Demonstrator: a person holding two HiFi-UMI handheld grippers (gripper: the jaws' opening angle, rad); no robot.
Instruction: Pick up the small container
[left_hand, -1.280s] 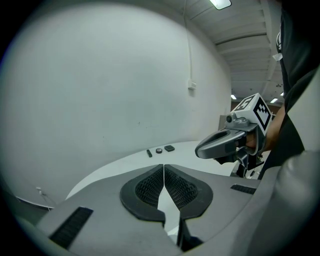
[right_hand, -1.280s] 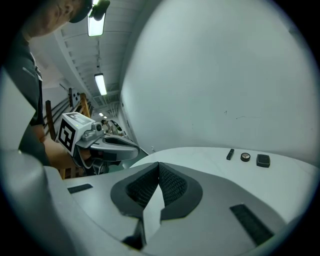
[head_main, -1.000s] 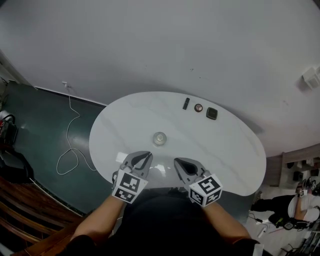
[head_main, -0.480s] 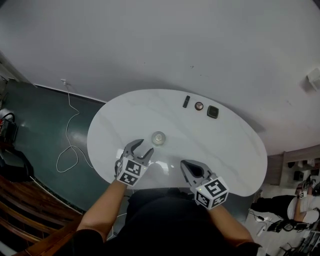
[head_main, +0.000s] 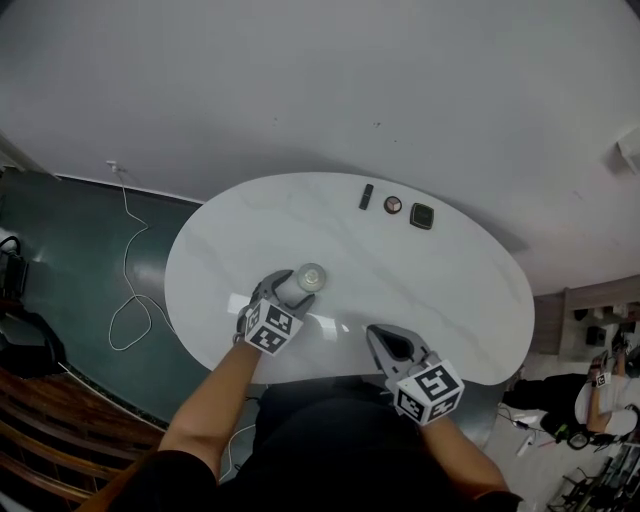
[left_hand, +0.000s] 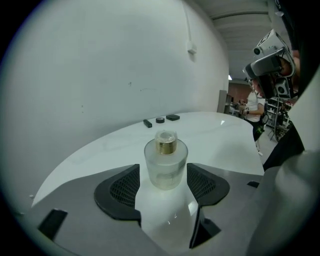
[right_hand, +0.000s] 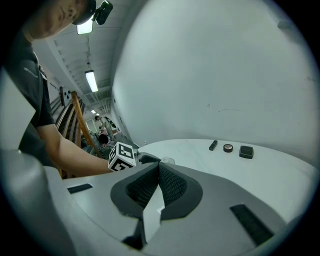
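The small container (head_main: 311, 277) is a frosted glass bottle (left_hand: 165, 162) with a gold neck, upright on the white oval table (head_main: 450, 290). My left gripper (head_main: 292, 290) has come down around it. Its jaws have just been opening, and the bottle stands between the two black pads (left_hand: 120, 190) without being pressed. In the left gripper view the gripper (left_hand: 163, 171) frames the bottle's lower half. My right gripper (head_main: 380, 338) hovers near the table's front edge, apart from the bottle. Its jaws (right_hand: 159, 169) are shut with nothing between them.
On the far side of the table lie a black stick (head_main: 366, 196), a round compact (head_main: 393, 205) and a square black case (head_main: 422, 216). A white cable (head_main: 130, 250) trails over the dark floor at left. A pale wall rises behind the table.
The left gripper has moved forward and down to the bottle and its jaws have gone from shut to wide. The right gripper has drifted slightly back and right.
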